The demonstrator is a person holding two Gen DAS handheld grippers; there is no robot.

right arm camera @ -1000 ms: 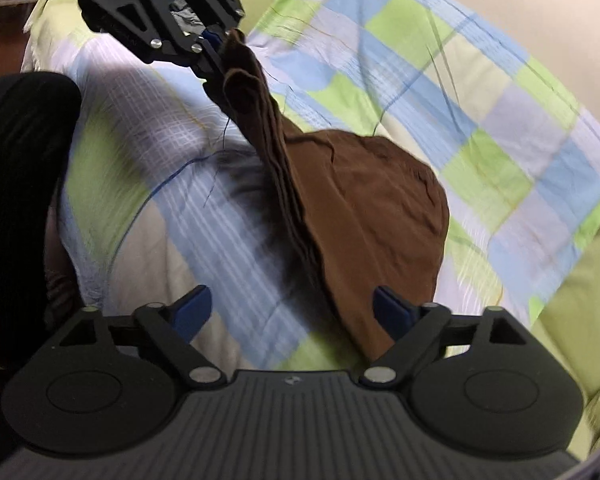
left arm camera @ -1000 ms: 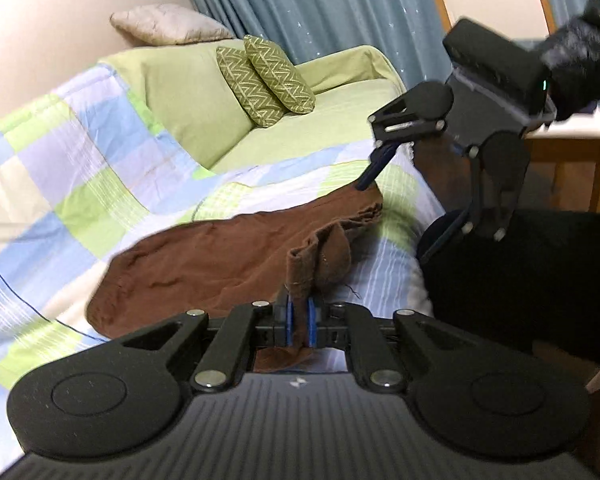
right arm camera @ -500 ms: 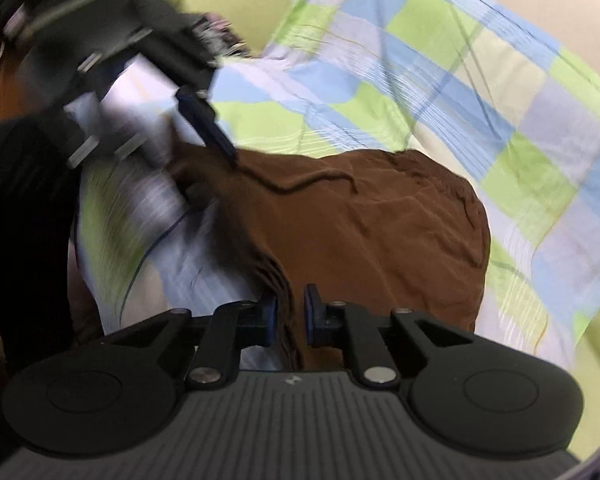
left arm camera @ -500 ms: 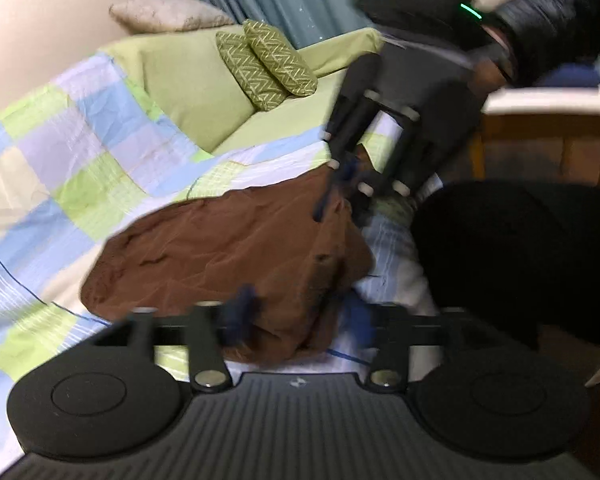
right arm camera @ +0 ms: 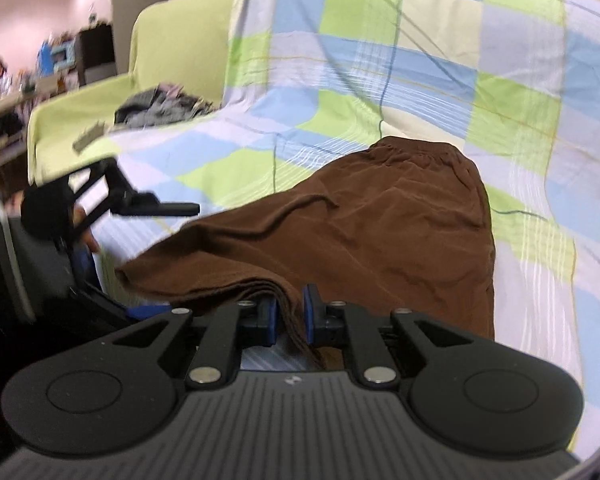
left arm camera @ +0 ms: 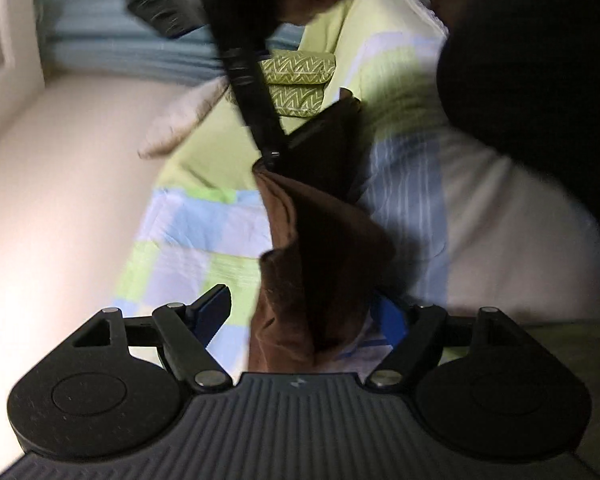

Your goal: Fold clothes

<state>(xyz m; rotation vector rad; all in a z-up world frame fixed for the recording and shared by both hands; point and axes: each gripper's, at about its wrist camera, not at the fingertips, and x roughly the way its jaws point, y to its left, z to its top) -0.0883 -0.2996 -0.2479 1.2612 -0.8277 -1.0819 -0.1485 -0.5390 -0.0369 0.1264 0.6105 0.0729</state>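
Where pinched, brown garment (right arm camera: 380,232) seems layered, creased.

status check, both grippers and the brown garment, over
Right gripper shut on brown garment edge. Left gripper open, jaws just opening, garment hanging between, pads not pressing. Garment partly on checked sheet. Nothing blocking.

Both grippers, left gripper (left arm camera: 304,312) and right gripper (right arm camera: 289,314), are matte black with ribbed grey housings, silver screws and blue pads (right arm camera: 268,320) (tiny logo too).

checked sheet (right arm camera: 380,60), green sofa (right arm camera: 171,40), patterned cushions (left arm camera: 300,80)
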